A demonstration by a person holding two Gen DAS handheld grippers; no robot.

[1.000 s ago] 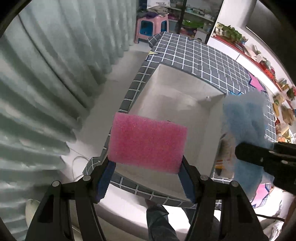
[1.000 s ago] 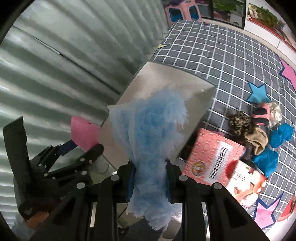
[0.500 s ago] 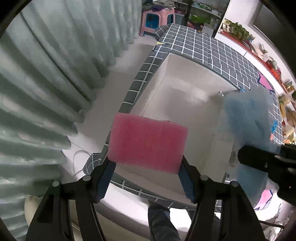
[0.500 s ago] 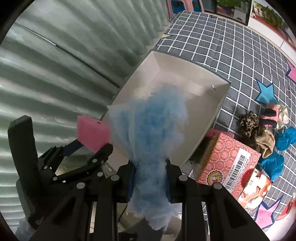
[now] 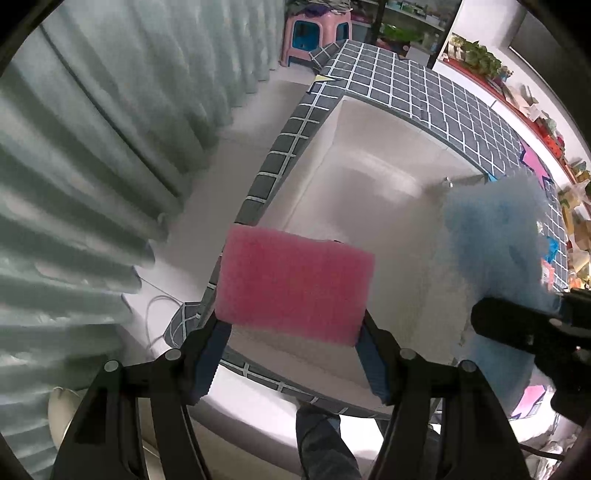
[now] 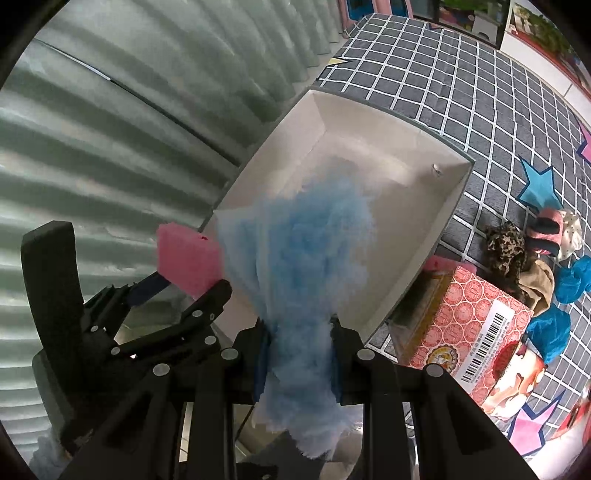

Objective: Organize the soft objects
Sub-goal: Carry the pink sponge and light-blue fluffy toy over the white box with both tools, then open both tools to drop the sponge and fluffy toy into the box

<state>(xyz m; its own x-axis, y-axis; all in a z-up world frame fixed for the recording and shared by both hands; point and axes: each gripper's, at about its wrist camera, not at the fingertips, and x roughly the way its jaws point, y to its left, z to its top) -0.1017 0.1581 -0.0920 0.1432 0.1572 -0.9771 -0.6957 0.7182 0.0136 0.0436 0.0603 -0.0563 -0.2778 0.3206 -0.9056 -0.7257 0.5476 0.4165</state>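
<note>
My left gripper [image 5: 291, 339] is shut on a pink sponge [image 5: 293, 286], which hangs over the near left corner of an empty white box [image 5: 373, 177]. The same pink sponge [image 6: 186, 264] shows at the left of the right wrist view, clamped in the left gripper [image 6: 184, 288]. My right gripper [image 6: 298, 354] is shut on a fluffy blue cloth [image 6: 303, 258] that stands up over the near part of the white box [image 6: 402, 144]. In the left wrist view the blue cloth [image 5: 491, 236] covers the box's right side, with the right gripper's black body below it.
The box sits at the edge of a table with a grey checked cloth [image 6: 443, 74]. A red patterned carton [image 6: 476, 321] lies right of the box, with a heap of small soft items [image 6: 524, 254] and blue pieces [image 6: 550, 325] beyond. Green curtains [image 5: 92, 147] hang left; a pink stool [image 5: 314, 33] stands behind.
Both grippers have sunk a little toward the box, which now looks larger. The blue cloth has shifted further over the box's inside. Both grips are unchanged.
</note>
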